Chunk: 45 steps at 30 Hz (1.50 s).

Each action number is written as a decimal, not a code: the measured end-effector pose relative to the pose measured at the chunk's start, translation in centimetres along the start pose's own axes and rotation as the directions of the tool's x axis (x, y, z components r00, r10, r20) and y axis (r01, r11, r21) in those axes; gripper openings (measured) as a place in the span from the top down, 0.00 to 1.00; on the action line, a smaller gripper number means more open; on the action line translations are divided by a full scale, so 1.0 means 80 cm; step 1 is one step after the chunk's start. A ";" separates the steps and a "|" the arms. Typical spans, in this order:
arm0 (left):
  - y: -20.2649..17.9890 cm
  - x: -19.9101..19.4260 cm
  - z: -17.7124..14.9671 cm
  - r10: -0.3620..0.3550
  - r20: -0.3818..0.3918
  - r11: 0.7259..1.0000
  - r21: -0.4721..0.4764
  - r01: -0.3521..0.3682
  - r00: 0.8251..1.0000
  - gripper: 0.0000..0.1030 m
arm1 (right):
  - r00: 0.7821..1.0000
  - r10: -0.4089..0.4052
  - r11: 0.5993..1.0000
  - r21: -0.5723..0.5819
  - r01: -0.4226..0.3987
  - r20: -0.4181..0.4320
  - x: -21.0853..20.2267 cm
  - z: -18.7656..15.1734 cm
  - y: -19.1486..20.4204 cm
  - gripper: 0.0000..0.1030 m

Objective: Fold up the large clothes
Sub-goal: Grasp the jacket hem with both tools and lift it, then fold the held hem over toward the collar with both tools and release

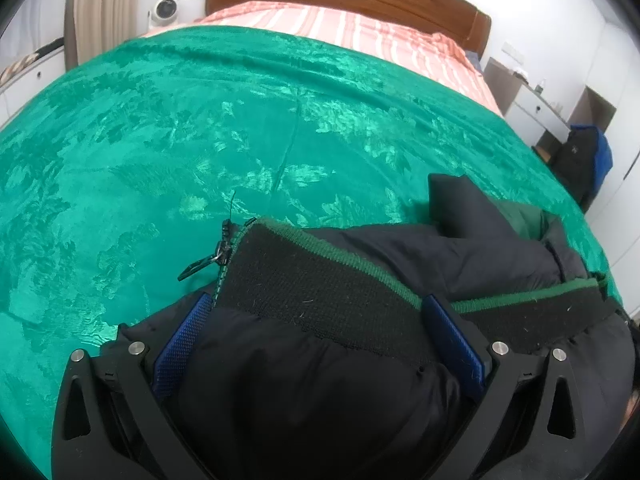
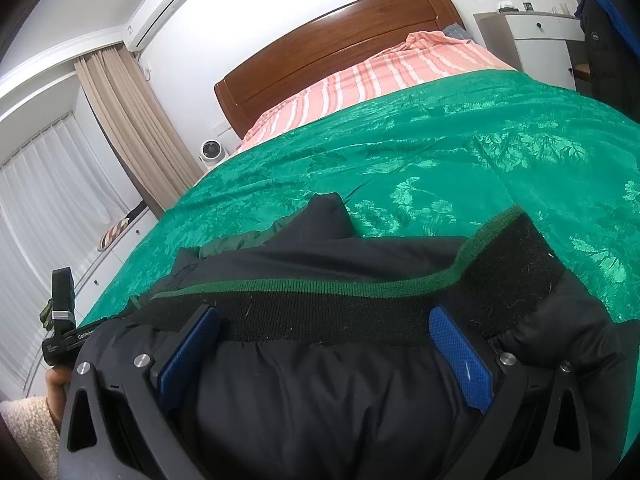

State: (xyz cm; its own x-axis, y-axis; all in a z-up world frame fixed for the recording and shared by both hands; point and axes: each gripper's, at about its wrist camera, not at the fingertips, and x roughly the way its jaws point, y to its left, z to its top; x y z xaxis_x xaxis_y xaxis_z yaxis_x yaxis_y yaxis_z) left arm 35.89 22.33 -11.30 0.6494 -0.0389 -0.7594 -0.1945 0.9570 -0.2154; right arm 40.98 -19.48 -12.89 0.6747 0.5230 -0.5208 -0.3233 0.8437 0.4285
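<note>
A black puffer jacket [image 1: 320, 380] with a knit black hem edged in green [image 1: 320, 280] lies bunched on the green bedspread [image 1: 200, 140]. Its zipper pull [image 1: 218, 258] hangs at the hem's left end. My left gripper [image 1: 316, 320] stands wide, with jacket fabric bulging between its blue pads [image 1: 184, 344]. In the right wrist view the same jacket [image 2: 320, 400] and hem band [image 2: 340, 312] fill the gap of my right gripper [image 2: 324, 340], whose blue pads [image 2: 460, 360] stand wide apart on the fabric. A folded part with green lining [image 2: 236, 242] lies beyond.
The bed has a pink striped sheet [image 2: 380, 76] and a wooden headboard [image 2: 340, 40]. A white cabinet [image 2: 536, 40] with a dark garment hanging [image 2: 608, 52] stands to the right. A small white fan [image 2: 210, 152] and curtains [image 2: 132, 128] are on the left. The other hand-held gripper [image 2: 60, 320] shows at left.
</note>
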 end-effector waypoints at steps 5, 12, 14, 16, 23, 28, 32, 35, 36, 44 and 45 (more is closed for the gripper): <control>-0.033 -0.063 0.024 -0.008 -0.035 0.997 0.076 0.011 0.999 0.10 | 1.000 0.005 1.000 0.013 -0.005 0.000 0.000 0.000 -0.004 0.00; -0.133 -0.139 0.001 -0.210 0.009 0.942 0.271 0.200 0.978 0.00 | 1.000 0.007 1.000 0.022 -0.007 0.000 0.000 0.000 -0.005 0.00; -0.149 -0.122 -0.007 -0.157 -0.005 0.951 0.268 0.152 0.988 0.02 | 1.000 0.006 1.000 0.022 -0.006 0.000 0.000 0.000 -0.005 0.00; -0.155 -0.132 -0.006 -0.127 0.035 0.960 0.256 0.114 0.991 0.05 | 1.000 0.006 1.000 0.022 -0.006 0.000 0.000 0.000 -0.005 0.00; -0.085 -0.222 0.029 -0.082 0.249 0.992 0.113 0.055 0.965 0.02 | 1.000 0.019 0.999 0.032 -0.019 0.003 -0.001 0.000 -0.008 0.00; -0.152 -0.185 0.003 -0.241 0.049 0.935 0.280 0.219 0.969 0.01 | 1.000 0.020 0.999 0.034 -0.020 0.005 -0.004 0.000 -0.009 0.00; -0.211 -0.082 -0.038 -0.080 -0.060 0.918 0.384 0.097 0.995 0.00 | 1.000 0.017 0.999 0.033 -0.017 0.004 -0.005 0.000 -0.008 0.00; -0.190 -0.030 -0.052 -0.097 -0.045 0.948 0.299 0.106 0.994 0.00 | 1.000 0.023 0.999 0.042 -0.023 0.008 -0.006 0.001 -0.009 0.00; -0.196 -0.026 -0.057 -0.077 -0.035 0.939 0.332 0.085 0.996 0.01 | 1.000 0.023 0.999 0.044 -0.023 0.008 -0.006 0.001 -0.010 0.00; -0.206 -0.042 -0.060 -0.009 -0.068 0.929 0.368 0.033 0.998 0.02 | 0.995 -0.038 0.999 0.021 0.040 -0.088 -0.004 0.013 0.002 0.00; -0.208 -0.059 -0.062 -0.013 -0.078 0.928 0.370 0.041 0.997 0.02 | 0.992 -0.056 0.998 0.016 0.058 -0.113 -0.016 0.017 0.007 0.01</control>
State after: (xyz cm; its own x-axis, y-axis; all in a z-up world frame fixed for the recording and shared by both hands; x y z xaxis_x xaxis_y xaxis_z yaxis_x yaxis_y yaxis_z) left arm 32.43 5.20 -7.15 0.5929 -0.0733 -0.8019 0.1181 0.9930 -0.0034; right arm 40.82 -19.83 -10.96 0.6124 0.4856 -0.6239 -0.2733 0.8705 0.4093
